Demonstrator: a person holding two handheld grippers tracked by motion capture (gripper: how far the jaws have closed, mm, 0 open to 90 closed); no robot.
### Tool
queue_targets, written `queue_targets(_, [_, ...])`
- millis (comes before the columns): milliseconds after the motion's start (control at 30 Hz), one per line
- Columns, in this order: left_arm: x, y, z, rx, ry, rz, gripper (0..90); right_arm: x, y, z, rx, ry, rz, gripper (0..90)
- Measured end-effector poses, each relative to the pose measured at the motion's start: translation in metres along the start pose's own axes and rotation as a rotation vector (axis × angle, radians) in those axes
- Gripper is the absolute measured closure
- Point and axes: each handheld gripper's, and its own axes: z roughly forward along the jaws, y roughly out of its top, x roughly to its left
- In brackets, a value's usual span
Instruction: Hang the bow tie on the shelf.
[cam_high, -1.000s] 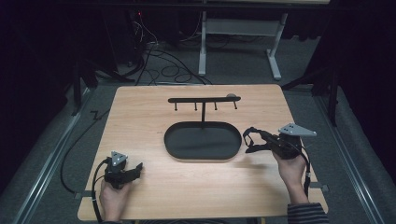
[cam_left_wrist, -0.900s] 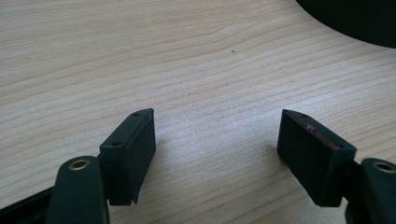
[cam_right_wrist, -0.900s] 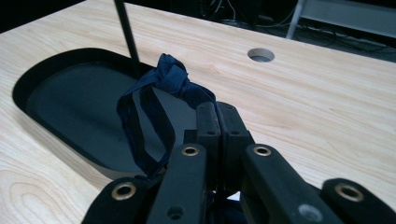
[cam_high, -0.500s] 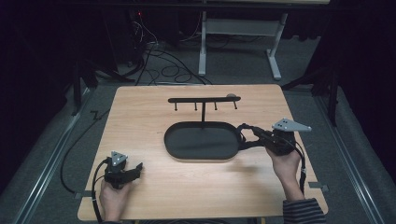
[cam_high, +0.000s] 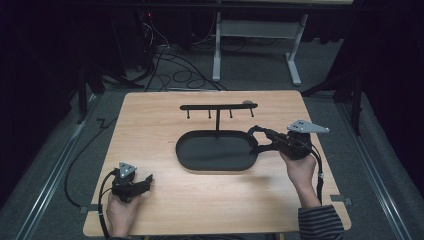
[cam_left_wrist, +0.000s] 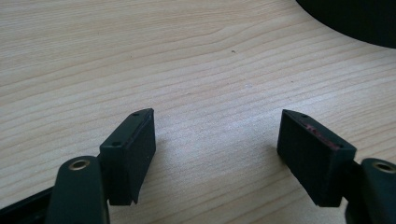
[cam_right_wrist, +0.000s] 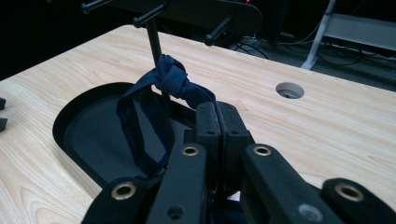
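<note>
My right gripper (cam_high: 256, 137) clamps the knotted blue band (cam_right_wrist: 170, 81) above the black tray's (cam_high: 200, 162) right rim; left gripper (cam_high: 145, 181) gapes, well clear of tray, bare wood around

Readable text: I find none anywhere.
Worktop (cam_high: 150, 130): I see plain wood grain, no print or sign.
Tray stand (cam_high: 215, 155): I see plain black, no brand or label.
My grippers: I read no numbers or marks on their black parts.
Knotted cloth (cam_right_wrist: 173, 81): plain dark blue, no tag I can read.
</note>
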Motion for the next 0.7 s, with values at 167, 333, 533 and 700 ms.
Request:
queue_targets(167, [0.000, 0.000, 0.000, 0.002, 0.000, 0.002, 28.4, 0.000, 0.005, 0.002, -0.010, -0.002, 0.000, 90.0])
queue_targets(333, [0.000, 0.000, 0.000, 0.000, 0.000, -0.001, 28.4, -0.001, 0.010, 0.005, -0.008, -0.004, -0.003, 90.0])
queue_targets(533, [0.000, 0.000, 0.000, 0.002, 0.000, 0.002, 28.4, -0.004, 0.014, 0.008, -0.019, -0.007, 0.010, 90.0])
queue_targets(700, [0.000, 0.000, 0.000, 0.000, 0.000, 0.000, 28.4, -0.005, 0.017, 0.010, -0.022, -0.009, 0.014, 90.0])
